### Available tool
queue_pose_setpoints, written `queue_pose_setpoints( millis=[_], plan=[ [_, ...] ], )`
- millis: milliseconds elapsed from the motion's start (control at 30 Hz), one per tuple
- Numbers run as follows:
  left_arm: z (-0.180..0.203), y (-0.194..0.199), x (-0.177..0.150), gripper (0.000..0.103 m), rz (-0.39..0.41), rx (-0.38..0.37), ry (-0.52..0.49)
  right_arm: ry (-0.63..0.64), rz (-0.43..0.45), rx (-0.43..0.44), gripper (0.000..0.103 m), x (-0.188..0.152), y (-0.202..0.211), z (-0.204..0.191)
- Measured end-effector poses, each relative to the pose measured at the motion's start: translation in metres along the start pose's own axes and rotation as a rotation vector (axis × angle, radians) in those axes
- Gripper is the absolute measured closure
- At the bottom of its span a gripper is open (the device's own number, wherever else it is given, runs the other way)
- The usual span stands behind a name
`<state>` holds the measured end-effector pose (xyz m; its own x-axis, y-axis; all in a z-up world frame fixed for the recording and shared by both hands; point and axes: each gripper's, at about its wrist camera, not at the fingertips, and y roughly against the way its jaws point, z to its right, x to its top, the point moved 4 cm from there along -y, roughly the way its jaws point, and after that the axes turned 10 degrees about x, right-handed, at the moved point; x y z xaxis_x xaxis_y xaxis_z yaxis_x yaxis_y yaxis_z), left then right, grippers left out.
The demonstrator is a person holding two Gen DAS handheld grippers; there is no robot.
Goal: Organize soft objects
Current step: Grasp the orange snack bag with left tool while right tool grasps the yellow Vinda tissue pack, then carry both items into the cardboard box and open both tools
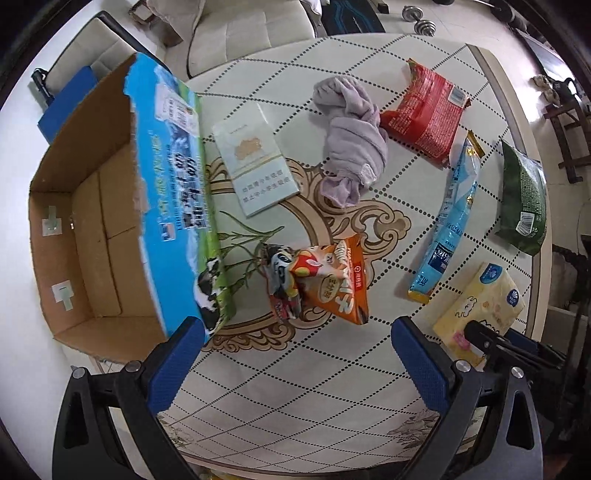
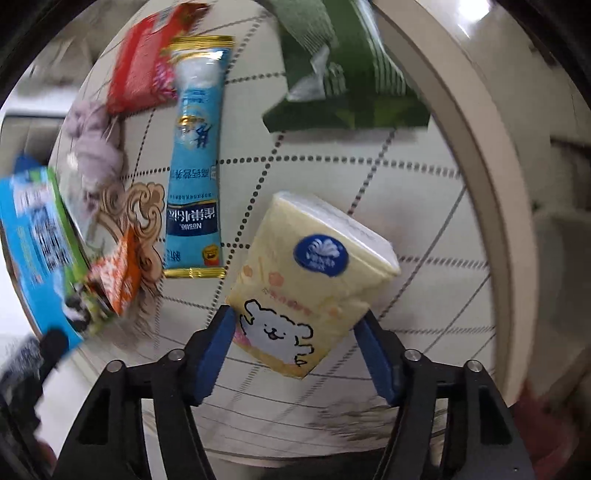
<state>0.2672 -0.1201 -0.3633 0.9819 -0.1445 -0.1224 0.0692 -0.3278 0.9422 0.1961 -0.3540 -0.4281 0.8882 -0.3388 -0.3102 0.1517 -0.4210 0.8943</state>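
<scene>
In the right wrist view, a yellow tissue pack (image 2: 314, 280) with a white bear print lies tilted between my right gripper's blue pads (image 2: 225, 332). Both pads touch its sides, so my right gripper (image 2: 295, 326) is shut on it. The left wrist view shows the same tissue pack (image 1: 484, 299) near the table's right edge. My left gripper (image 1: 297, 328) hangs open over the table, just in front of an orange snack bag (image 1: 332, 280). A crumpled purple cloth (image 1: 351, 147) lies further back. An open cardboard box (image 1: 92, 240) with a blue printed side stands at the left.
A flat pale carton (image 1: 255, 162) lies beside the box. A red snack bag (image 1: 424, 110), a long blue pouch (image 1: 450, 221) and a green bag (image 1: 524, 199) lie along the right side. The table rim (image 1: 506, 110) curves close by; a sofa (image 1: 240, 33) stands behind.
</scene>
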Motion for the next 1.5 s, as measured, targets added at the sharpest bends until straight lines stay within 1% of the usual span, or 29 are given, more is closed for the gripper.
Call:
queue_pose_setpoints(
  millis=[33,100,167,200,233,300,367,400,433,467,533,600,700,767,867,967,1000,1133,1167,1233,1267,1333,1367,1400,1433,1467,1500],
  plan=[
    [0.005,-0.007,0.004,0.000,-0.018,-0.003,-0.012,0.027,0.001,-0.023,0.036,0.001,0.002,-0.002],
    [0.013,-0.023,0.011,0.000,-0.052,0.019,-0.035,0.045,-0.002,-0.037,0.035,0.003,0.003,-0.006],
    [0.019,-0.040,0.019,0.000,-0.080,0.036,-0.053,0.044,-0.019,-0.022,0.034,0.005,-0.001,-0.010],
    [0.021,-0.048,0.021,0.000,-0.097,0.045,-0.059,0.035,-0.031,-0.017,0.031,0.005,-0.004,-0.012],
    [0.023,-0.057,0.023,0.000,-0.117,0.049,-0.064,0.023,-0.034,-0.009,0.029,0.010,-0.008,-0.009],
    [0.026,-0.070,0.026,0.001,-0.149,0.043,-0.075,-0.005,-0.039,0.023,0.029,0.012,-0.016,-0.008],
    [0.031,-0.080,0.026,0.017,-0.165,0.028,-0.076,-0.019,-0.046,0.040,0.029,0.014,-0.022,-0.011],
    [0.032,-0.084,0.025,0.021,-0.199,0.019,-0.100,-0.025,-0.052,0.032,0.029,0.014,-0.027,-0.014],
    [0.032,-0.087,0.025,0.027,-0.192,0.036,-0.099,-0.027,-0.051,0.023,0.028,0.014,-0.029,-0.014],
    [0.033,-0.089,0.025,0.031,-0.184,0.041,-0.094,-0.034,-0.049,0.015,0.027,0.014,-0.032,-0.016],
    [0.035,-0.092,0.023,0.042,-0.167,0.032,-0.081,-0.033,-0.060,-0.014,0.027,0.022,-0.042,-0.018],
    [0.035,-0.091,0.019,0.045,-0.154,0.038,-0.088,-0.026,-0.073,-0.030,0.031,0.023,-0.054,-0.023],
    [0.038,-0.080,0.007,0.046,-0.132,0.031,-0.083,-0.006,-0.043,-0.033,0.033,0.016,-0.055,-0.023],
    [0.041,-0.072,-0.002,0.046,-0.121,0.010,-0.071,0.016,-0.039,-0.036,0.034,0.008,-0.056,-0.027],
    [0.039,-0.055,-0.020,0.046,-0.093,-0.035,-0.051,0.058,-0.028,-0.027,0.034,-0.010,-0.056,-0.039],
    [0.036,-0.031,-0.041,0.046,-0.045,-0.081,-0.031,0.107,-0.011,-0.010,0.034,-0.031,-0.040,-0.053],
    [0.034,-0.023,-0.048,0.046,-0.043,-0.107,-0.031,0.127,-0.005,-0.003,0.034,-0.038,-0.035,-0.060],
    [0.010,0.023,-0.073,0.046,0.024,-0.197,0.025,0.223,0.020,0.026,0.034,-0.062,-0.008,-0.094],
    [0.001,0.036,-0.078,0.046,0.047,-0.219,0.045,0.251,0.025,0.034,0.034,-0.064,-0.002,-0.101],
    [-0.025,0.062,-0.079,0.046,0.096,-0.247,0.091,0.316,0.039,0.048,0.034,-0.073,0.011,-0.130],
    [-0.040,0.074,-0.080,0.046,0.122,-0.254,0.112,0.346,0.045,0.055,0.034,-0.075,0.021,-0.142],
    [-0.071,0.094,-0.079,0.046,0.172,-0.259,0.154,0.416,0.056,0.076,0.034,-0.083,0.034,-0.179],
    [-0.088,0.097,-0.070,0.046,0.193,-0.258,0.174,0.445,0.058,0.088,0.034,-0.078,0.042,-0.192],
    [-0.103,0.101,-0.068,0.046,0.211,-0.258,0.193,0.478,0.059,0.099,0.034,-0.078,0.050,-0.210],
    [-0.122,0.105,-0.065,0.046,0.224,-0.258,0.216,0.512,0.060,0.112,0.034,-0.083,0.073,-0.217],
    [-0.136,0.106,-0.065,0.046,0.232,-0.253,0.232,0.539,0.061,0.119,0.034,-0.081,0.080,-0.229],
    [-0.154,0.107,-0.062,0.046,0.241,-0.242,0.251,0.570,0.062,0.124,0.034,-0.086,0.087,-0.249]
  ],
)
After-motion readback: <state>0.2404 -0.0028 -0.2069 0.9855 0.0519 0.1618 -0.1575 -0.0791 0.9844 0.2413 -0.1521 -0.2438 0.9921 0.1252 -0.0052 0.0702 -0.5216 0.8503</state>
